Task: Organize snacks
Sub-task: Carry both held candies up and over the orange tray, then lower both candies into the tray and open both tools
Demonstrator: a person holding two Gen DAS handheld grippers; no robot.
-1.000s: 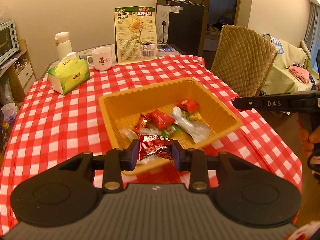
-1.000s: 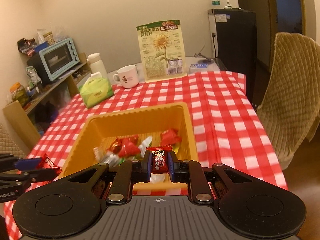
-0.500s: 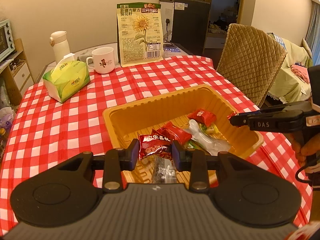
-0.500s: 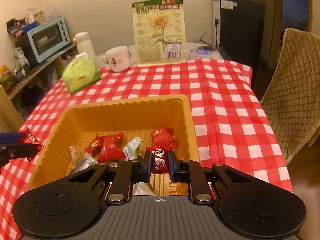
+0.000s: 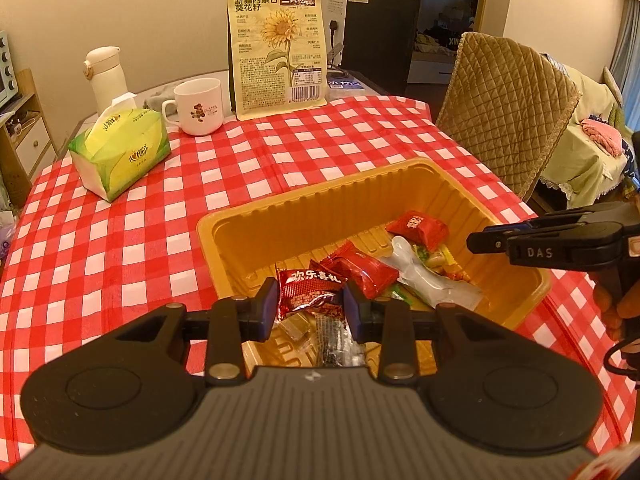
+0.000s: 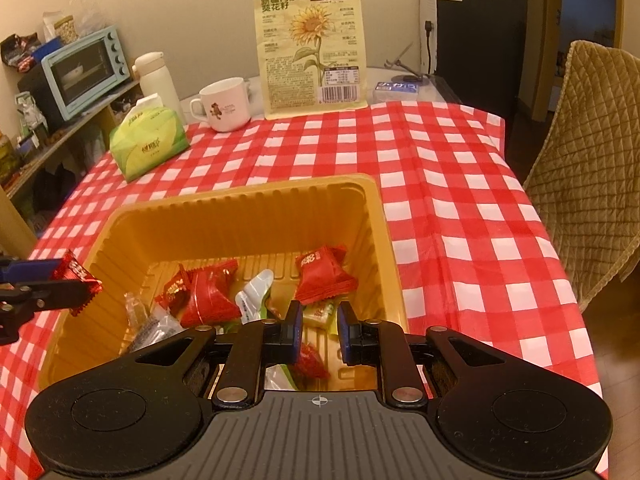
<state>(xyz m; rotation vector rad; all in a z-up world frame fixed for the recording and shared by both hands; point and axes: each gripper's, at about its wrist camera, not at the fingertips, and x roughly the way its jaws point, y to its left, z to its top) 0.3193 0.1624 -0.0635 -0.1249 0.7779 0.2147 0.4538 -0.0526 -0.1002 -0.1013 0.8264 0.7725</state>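
Observation:
A yellow plastic tray (image 5: 304, 200) on the red checked tablecloth holds several wrapped snacks. My left gripper (image 5: 310, 300) hangs over the tray's near left corner, shut on a red snack packet (image 5: 308, 290). From the right wrist view the left gripper (image 6: 76, 286) reaches in at the left edge, still gripping that packet (image 6: 78, 276). Over the tray's near right side, my right gripper (image 6: 318, 324) has its jaws opening with nothing between the pads. A small red candy (image 6: 310, 362) lies on the tray floor just below it. A hand holds the right gripper (image 5: 478, 240) at the tray's right rim.
Behind the tray stand a green tissue box (image 5: 120, 152), a white mug (image 5: 198, 108), a tall sunflower-seed bag (image 5: 276, 48) and a white flask (image 5: 106, 76). A quilted chair (image 5: 504, 108) is at the table's right; a blue toaster oven (image 6: 84, 70) sits on shelves at left.
Both grippers moved forward and down over the tray. The right gripper let go of its small red candy, which dropped into the tray. The left still grips its packet.

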